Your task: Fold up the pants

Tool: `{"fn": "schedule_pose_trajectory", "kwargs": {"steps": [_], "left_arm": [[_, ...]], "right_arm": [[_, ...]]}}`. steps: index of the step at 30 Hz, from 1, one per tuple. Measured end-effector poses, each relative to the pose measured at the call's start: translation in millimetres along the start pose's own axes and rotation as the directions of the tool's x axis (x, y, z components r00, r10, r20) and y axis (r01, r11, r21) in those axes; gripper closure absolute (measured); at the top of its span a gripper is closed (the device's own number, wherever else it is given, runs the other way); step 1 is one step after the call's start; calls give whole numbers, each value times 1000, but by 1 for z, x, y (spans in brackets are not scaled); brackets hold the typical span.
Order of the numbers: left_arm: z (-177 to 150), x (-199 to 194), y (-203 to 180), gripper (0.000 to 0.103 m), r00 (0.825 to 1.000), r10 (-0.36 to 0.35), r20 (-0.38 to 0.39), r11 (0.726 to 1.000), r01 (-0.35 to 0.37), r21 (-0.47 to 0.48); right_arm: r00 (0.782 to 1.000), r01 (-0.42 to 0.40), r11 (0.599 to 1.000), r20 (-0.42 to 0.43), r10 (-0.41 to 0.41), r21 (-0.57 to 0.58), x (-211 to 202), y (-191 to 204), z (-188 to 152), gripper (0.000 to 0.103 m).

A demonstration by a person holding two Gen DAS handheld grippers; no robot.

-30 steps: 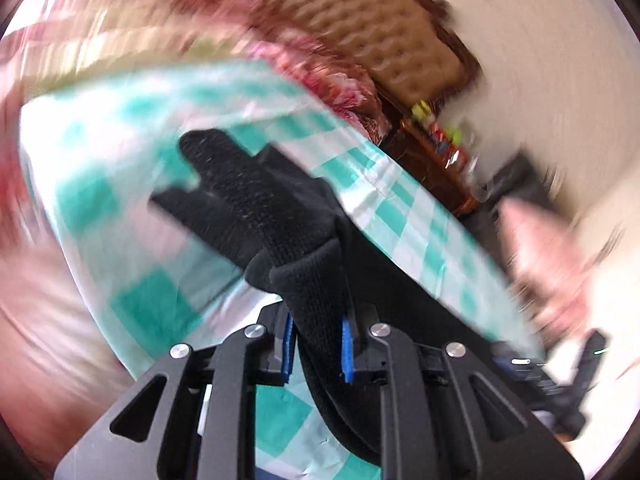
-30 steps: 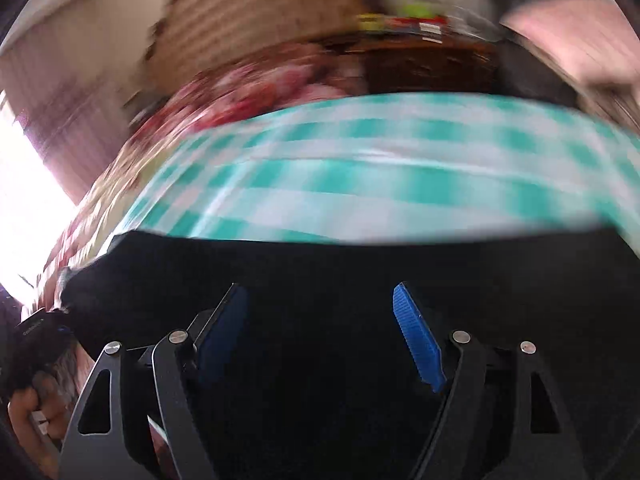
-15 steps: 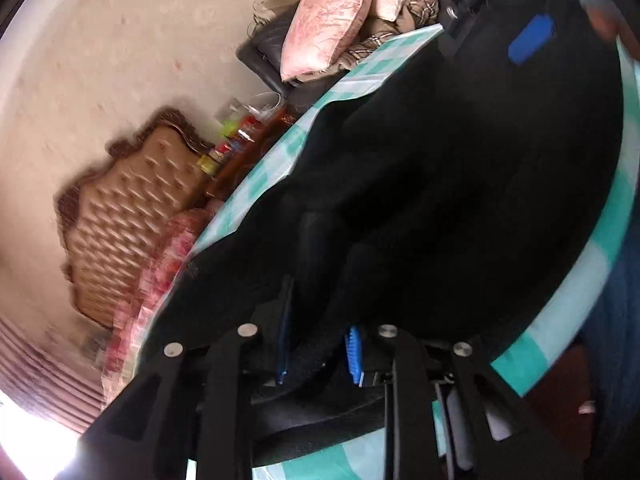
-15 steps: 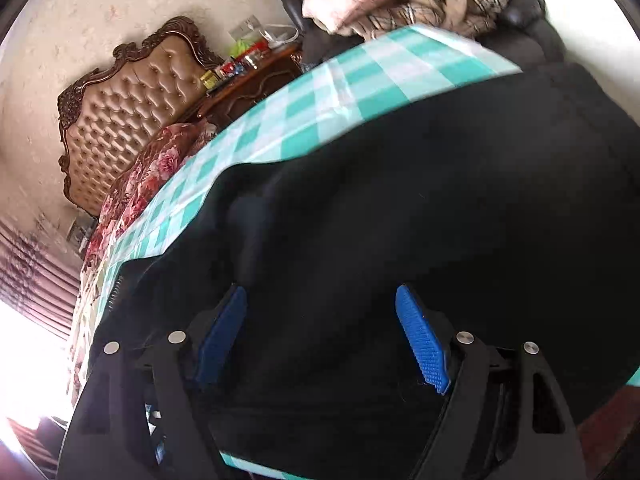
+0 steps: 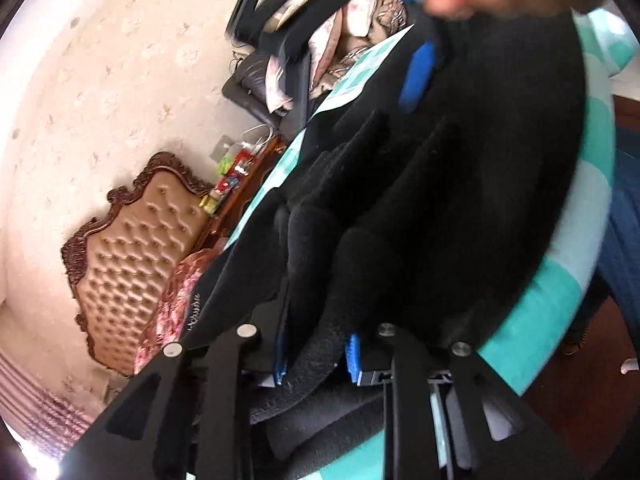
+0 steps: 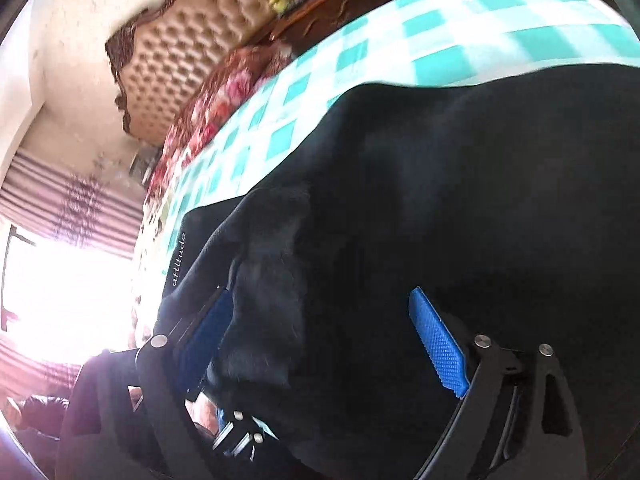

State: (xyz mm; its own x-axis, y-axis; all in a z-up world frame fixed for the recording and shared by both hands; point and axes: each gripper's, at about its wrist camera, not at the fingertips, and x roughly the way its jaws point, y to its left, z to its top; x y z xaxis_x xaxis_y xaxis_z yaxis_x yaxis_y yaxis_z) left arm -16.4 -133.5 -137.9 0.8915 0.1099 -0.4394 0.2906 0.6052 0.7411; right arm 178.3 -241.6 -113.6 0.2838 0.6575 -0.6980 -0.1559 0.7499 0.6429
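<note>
On checked cloth (image 6: 500, 32), black pants (image 6: 460, 200), left gripper (image 5: 316, 354) pinching fabric, right gripper (image 6: 320, 332) jaws just opening wide.

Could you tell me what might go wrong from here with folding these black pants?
1. The left gripper pinches only a thick bunched fold of the black pants, and its jaws have just eased and re-closed; the fabric may slip out.
2. The right gripper has just been opening wider, its pads not pressing the cloth, so that side is unsupported and may sag.
3. The pants reach the edge of the checked tablecloth and could slide off.
</note>
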Motion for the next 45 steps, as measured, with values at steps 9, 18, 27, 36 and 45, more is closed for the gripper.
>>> {"fn": "schedule_pose_trajectory", "kwargs": {"steps": [9, 18, 27, 36, 45], "left_arm": [[-8, -7, 0, 84, 999, 13, 40, 1000, -12, -11], [-4, -5, 8, 73, 997, -57, 51, 994, 62, -94], [-98, -65, 101, 44, 999, 17, -32, 841, -32, -540], [-102, -31, 106, 61, 997, 43, -57, 894, -64, -444], [-138, 16, 35, 89, 961, 271, -56, 950, -258, 176]], "right_arm": [[985, 164, 972, -20, -170, -170, 47, 46, 31, 82], [974, 223, 934, 23, -225, -279, 38, 39, 28, 95], [950, 307, 880, 66, -304, -362, 46, 50, 12, 95], [948, 309, 872, 196, -250, -380, 1, 123, -5, 78], [888, 459, 738, 231, -398, -495, 76, 123, -60, 103]]}}
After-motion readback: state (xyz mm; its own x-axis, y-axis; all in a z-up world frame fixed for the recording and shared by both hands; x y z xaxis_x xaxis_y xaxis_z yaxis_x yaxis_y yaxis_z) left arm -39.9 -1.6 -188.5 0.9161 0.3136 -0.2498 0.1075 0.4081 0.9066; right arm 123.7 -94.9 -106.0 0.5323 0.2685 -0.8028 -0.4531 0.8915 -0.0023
